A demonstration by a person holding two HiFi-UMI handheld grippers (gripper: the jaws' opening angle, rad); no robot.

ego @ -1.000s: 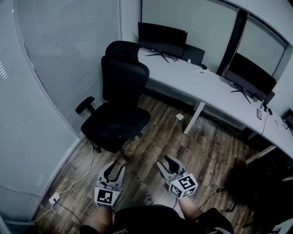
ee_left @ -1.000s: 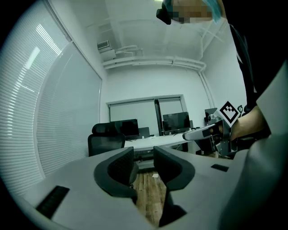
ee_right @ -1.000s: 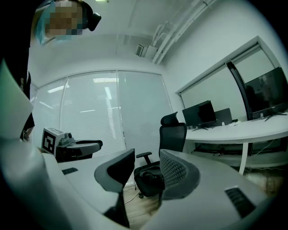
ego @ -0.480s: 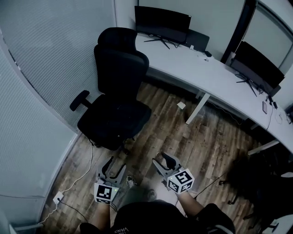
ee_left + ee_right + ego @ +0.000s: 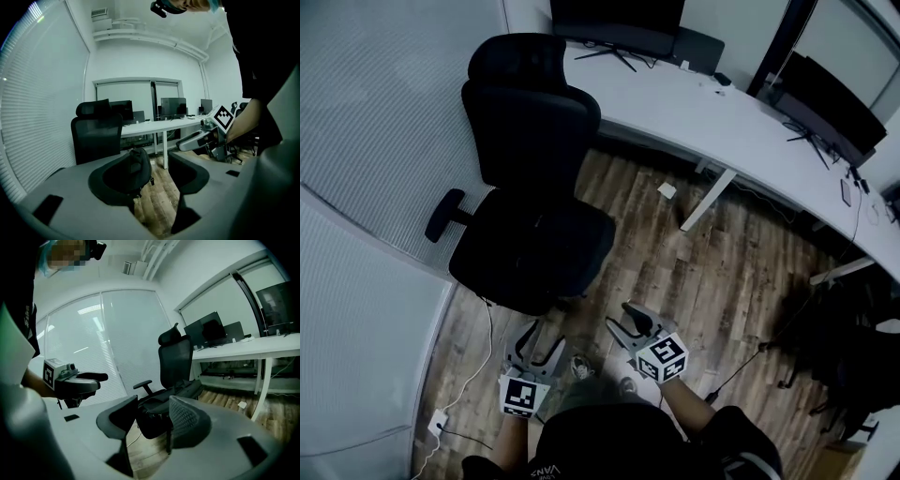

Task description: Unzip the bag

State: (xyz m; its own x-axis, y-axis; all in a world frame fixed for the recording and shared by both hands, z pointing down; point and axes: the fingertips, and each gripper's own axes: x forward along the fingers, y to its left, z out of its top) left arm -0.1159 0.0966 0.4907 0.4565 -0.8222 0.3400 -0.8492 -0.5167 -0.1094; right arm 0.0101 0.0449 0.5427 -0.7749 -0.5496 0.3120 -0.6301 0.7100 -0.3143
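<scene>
A black bag (image 5: 546, 246) lies on the seat of a black office chair (image 5: 530, 122); it blends into the seat from above. It shows as a dark lump (image 5: 137, 168) in the left gripper view and a flat shape (image 5: 190, 391) in the right gripper view. My left gripper (image 5: 540, 337) hovers just short of the seat's front edge, open, its jaws having just been opening, with nothing between them. My right gripper (image 5: 621, 316) hangs beside it to the right, also open after just opening, and empty. Neither touches the bag.
A long white desk (image 5: 741, 122) with monitors (image 5: 614, 14) runs behind the chair. A frosted glass wall (image 5: 375, 187) closes the left side. A white cable and power strip (image 5: 441, 422) lie on the wooden floor. Dark chairs and gear (image 5: 853, 347) stand at right.
Both grippers have sunk and moved forward toward the chair's seat. Their jaws stand wider than before. The chair now sits closer and larger in the head view.
</scene>
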